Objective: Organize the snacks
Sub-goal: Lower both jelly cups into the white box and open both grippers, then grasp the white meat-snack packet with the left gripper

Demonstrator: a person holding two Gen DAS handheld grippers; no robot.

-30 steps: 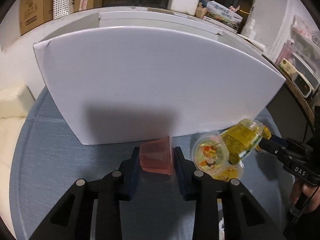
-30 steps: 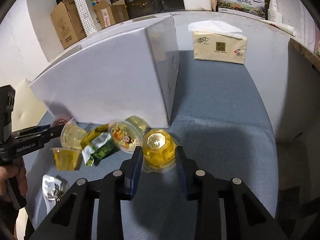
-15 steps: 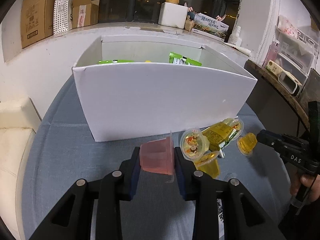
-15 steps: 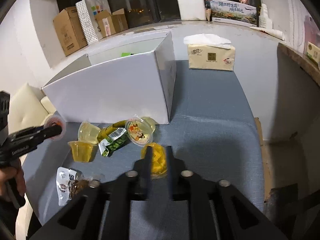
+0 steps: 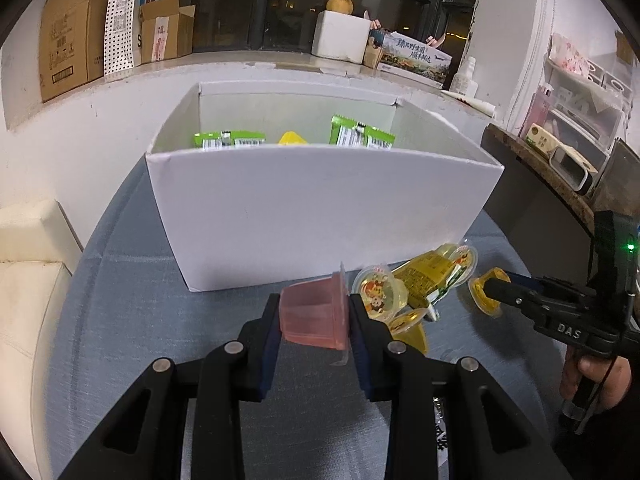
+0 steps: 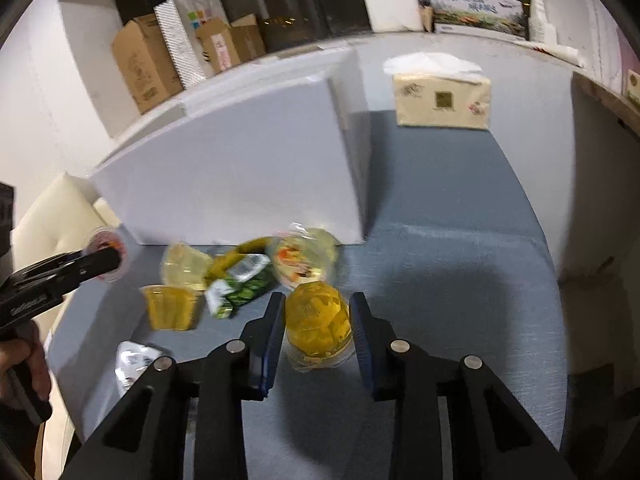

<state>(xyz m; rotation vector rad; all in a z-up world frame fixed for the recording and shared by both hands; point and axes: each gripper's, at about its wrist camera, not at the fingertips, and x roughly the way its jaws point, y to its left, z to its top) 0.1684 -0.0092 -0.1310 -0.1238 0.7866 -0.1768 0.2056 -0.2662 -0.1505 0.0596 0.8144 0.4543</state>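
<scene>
Two grippers worked over the blue-grey tabletop [image 5: 132, 320]. The left gripper [image 5: 314, 318] pinched a pink jelly cup [image 5: 312, 316] lying on its side between its pads, lifted clear of the cloth, with the open white box [image 5: 320, 208] straight beyond the fingertips. Green snack packets [image 5: 362, 136] and a yellow cup lay inside that box. The right gripper [image 6: 316, 320] was closing its jaws around a yellow jelly cup [image 6: 318, 320], and both pads looked pressed against its sides. Just ahead of and left of those fingers lay more jelly cups [image 6: 304, 256] and a green wrapper [image 6: 240, 284], close against the box wall.
</scene>
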